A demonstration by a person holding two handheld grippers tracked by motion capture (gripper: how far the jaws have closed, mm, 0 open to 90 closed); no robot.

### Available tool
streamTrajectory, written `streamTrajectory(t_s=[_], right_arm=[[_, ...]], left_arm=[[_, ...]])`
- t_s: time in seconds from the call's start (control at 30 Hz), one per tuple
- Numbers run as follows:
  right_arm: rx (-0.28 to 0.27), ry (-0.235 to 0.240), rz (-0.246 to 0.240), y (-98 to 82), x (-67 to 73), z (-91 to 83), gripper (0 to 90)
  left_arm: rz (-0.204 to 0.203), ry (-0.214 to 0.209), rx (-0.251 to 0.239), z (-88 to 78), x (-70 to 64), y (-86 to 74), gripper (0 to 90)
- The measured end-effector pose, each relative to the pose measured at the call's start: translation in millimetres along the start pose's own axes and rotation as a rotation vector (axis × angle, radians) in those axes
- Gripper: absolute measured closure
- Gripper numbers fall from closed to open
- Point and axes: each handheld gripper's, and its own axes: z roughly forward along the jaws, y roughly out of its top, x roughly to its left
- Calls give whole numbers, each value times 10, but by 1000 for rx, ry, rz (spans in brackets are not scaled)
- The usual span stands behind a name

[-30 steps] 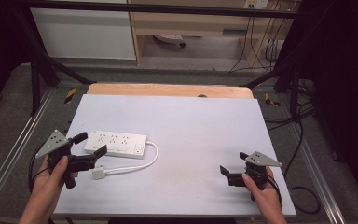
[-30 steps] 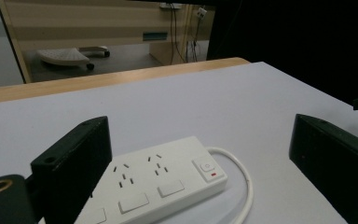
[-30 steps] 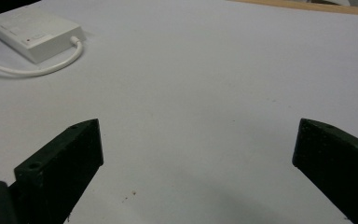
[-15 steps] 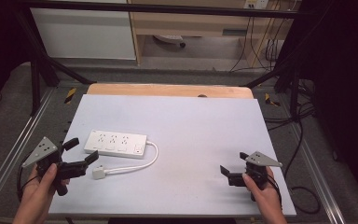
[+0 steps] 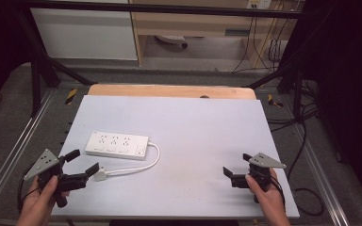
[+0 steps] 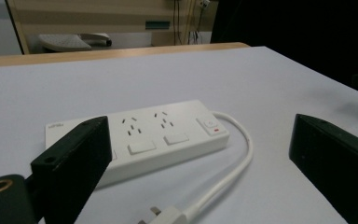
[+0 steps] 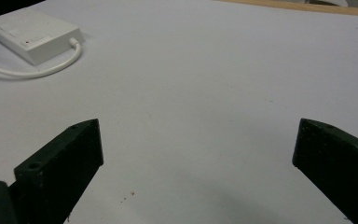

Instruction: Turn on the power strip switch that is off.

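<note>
A white power strip [image 5: 117, 145] lies on the left half of the pale table [image 5: 198, 122]. Its short cable [image 5: 143, 165] loops round to a white plug [image 5: 100, 175] lying flat just in front of it. My left gripper [image 5: 83, 162] is open near the front left corner, its jaws just left of the plug and not touching it. The left gripper view looks between the open jaws of the left gripper [image 6: 200, 140] at the strip [image 6: 158, 135] and the plug [image 6: 168, 217]. At the front right, my right gripper [image 5: 236, 165] is open with nothing in it. The right gripper view has the right gripper [image 7: 198, 140] over bare table and the strip [image 7: 32, 35] far off.
A wooden strip [image 5: 169, 91] runs along the table's far edge. Metal rails [image 5: 9, 155] flank both sides, and cables [image 5: 306, 141] trail on the floor at the right. Shelving stands beyond the table.
My left gripper has drawn back from beside the strip, moving left and toward the front edge. It stays open. The right gripper, strip and plug have not moved.
</note>
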Motion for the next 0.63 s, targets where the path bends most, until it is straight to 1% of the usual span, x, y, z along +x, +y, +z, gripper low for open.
streamTrajectory(t_s=[0.03,0.1,0.13,0.2,0.23,0.3,0.37,0.4,0.43,0.53,0.57,0.63], right_arm=[[1,0,-1,0,1,1,22],[1,-1,-3,-1,-1,4,22],[2,-1,-5,-2,-3,5,22],[1,-2,-4,-2,-5,6,22],[2,-2,-6,-2,-6,7,22],[3,-2,-6,-2,-4,5,22],[5,-4,-7,-6,-3,9,22],[7,-5,-6,-7,-1,10,21],[11,-9,-7,-10,-3,12,21],[35,-27,-11,-26,-10,36,22],[48,-41,-12,-37,-15,53,23],[102,-79,4,-67,-32,102,31]], left_arm=[[5,6,3,-3,6,-21,58],[-6,8,16,3,11,-83,60],[-4,9,22,7,15,-118,65],[-5,-2,35,22,7,-164,68],[0,2,43,31,-2,-191,68],[-1,-4,54,47,-14,-230,69],[7,13,65,65,-32,-284,66],[9,12,80,81,-42,-312,69],[12,2,101,101,-60,-344,73],[34,-3,130,126,-80,-391,70],[29,-3,137,140,-85,-408,70],[28,-3,166,177,-91,-435,70]])
